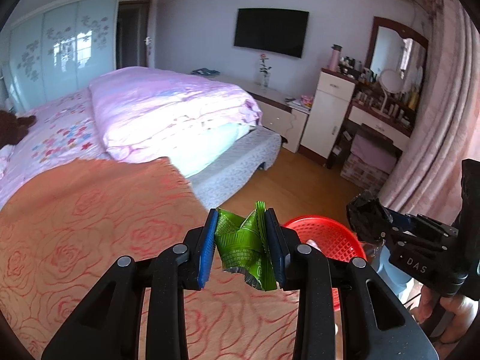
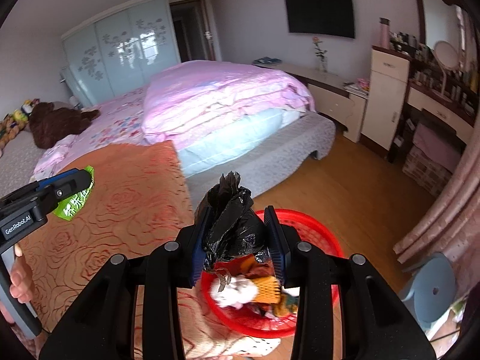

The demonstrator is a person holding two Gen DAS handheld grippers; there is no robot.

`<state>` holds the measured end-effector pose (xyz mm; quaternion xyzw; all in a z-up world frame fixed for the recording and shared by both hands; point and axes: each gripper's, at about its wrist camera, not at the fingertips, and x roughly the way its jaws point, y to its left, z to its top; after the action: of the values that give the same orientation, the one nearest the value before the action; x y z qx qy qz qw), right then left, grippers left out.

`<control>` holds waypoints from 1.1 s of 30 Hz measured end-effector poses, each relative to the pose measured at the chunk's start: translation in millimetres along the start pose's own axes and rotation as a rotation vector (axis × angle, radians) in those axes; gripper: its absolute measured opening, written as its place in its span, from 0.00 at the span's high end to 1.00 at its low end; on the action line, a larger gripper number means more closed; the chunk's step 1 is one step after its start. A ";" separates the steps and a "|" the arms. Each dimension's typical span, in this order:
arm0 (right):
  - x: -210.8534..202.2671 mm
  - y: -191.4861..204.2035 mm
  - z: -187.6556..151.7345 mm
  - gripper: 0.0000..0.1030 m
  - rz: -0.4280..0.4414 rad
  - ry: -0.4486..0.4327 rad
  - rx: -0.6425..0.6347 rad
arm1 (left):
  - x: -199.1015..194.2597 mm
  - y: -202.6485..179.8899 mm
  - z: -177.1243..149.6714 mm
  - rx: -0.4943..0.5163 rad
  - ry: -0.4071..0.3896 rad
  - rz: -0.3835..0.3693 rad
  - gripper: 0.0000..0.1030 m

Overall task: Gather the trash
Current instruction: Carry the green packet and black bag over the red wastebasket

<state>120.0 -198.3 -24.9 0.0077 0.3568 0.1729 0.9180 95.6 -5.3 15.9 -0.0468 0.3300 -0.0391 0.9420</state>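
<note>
basket (image 2: pixel 327 234) sitting open-topped, trash w/ in | bed (image 2: pixel 240 138) blocking left | floor (image 2: pixel 345 180) lying bare on rt

The left gripper (image 1: pixel 243 240) has black arms and blue pads, and between them sits a bright green wrapper (image 1: pixel 244 246) with white print and a silvery inner side. The right gripper (image 2: pixel 238 240), same black and blue, pinches a glossy black plastic bag (image 2: pixel 232 219). Below it the mesh basket (image 2: pixel 315 231) is vivid red, with white, orange and brown scraps inside. The bedspread (image 2: pixel 120 210) is orange with a red rose outline pattern. The quilt (image 1: pixel 168 108) is pale pink, the sheet (image 1: pixel 60 132) pink with small blue and red flowers. The wardrobe doors (image 1: pixel 60 54) are frosted pale green with grey blossom sprays. The curtain (image 1: pixel 444 120) is dusty pink.
</note>
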 end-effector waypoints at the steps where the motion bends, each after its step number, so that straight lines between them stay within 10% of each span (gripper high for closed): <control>1: -0.4 -5.8 -1.0 0.66 -0.009 -0.002 0.013 | 2.9 -5.2 0.3 0.005 0.004 -0.006 0.71; 33: -4.3 -83.8 -12.9 0.65 -0.108 -0.030 0.222 | 55.4 -91.8 9.9 0.150 0.059 -0.081 0.71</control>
<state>134.6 -279.8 -43.2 0.0927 0.3599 0.0825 0.9247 140.9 -101.6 -0.2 0.0116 0.3515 -0.1029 0.9304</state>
